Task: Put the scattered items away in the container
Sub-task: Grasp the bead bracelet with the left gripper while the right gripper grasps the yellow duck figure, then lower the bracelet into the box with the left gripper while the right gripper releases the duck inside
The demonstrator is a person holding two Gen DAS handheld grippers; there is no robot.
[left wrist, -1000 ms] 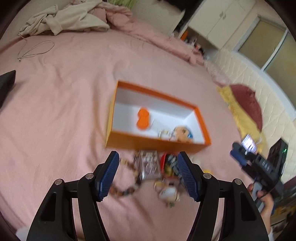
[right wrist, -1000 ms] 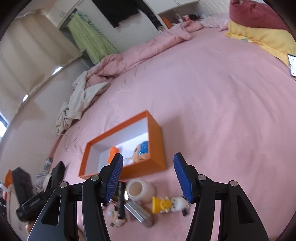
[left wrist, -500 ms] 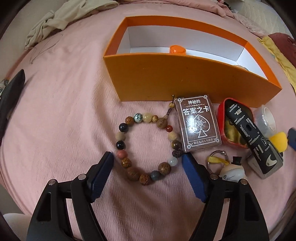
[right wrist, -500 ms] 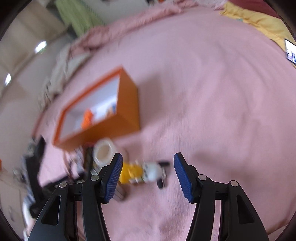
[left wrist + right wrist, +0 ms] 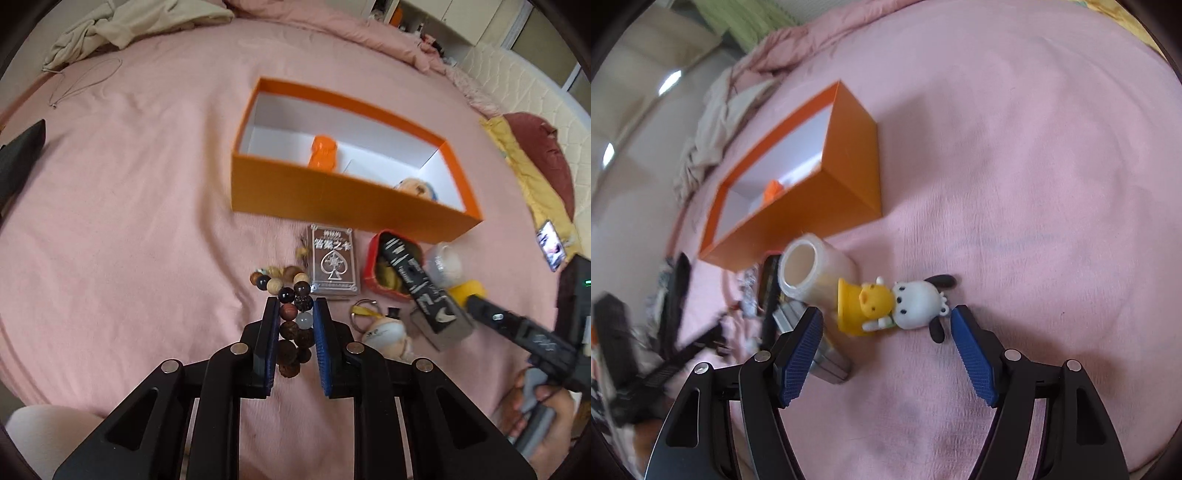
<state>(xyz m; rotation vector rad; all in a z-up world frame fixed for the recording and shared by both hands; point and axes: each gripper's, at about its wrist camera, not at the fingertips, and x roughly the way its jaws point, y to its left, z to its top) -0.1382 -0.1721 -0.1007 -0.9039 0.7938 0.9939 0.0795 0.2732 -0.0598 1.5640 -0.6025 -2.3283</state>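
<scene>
The left wrist view looks steeply down, close over the pink bed (image 5: 129, 221), toward the long side of the orange box (image 5: 332, 199). The right wrist view looks down from the other side. Both share the box (image 5: 827, 206) and the tape roll (image 5: 809, 269).

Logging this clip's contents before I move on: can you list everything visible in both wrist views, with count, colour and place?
Open cardboard box: 1, orange outside, white inside, mid-bed.
Small orange toy: 1, inside box.
Round-headed figure: 1, tan and blue, inside box.
Beaded bracelet: 1, brown mixed, between left jaws.
Card deck: 1, silver-grey, beside box.
Red tin: 1, open, right of deck.
Black tube: 1, across tin.
Clear tape roll: 1, near box.
Dog-and-chick figurine: 1, white, yellow, ahead of right jaws.
Keyring charm: 1, cream.
Pink bedsheet: 1.
Left gripper: shut on bracelet.
Right gripper: open.
</scene>
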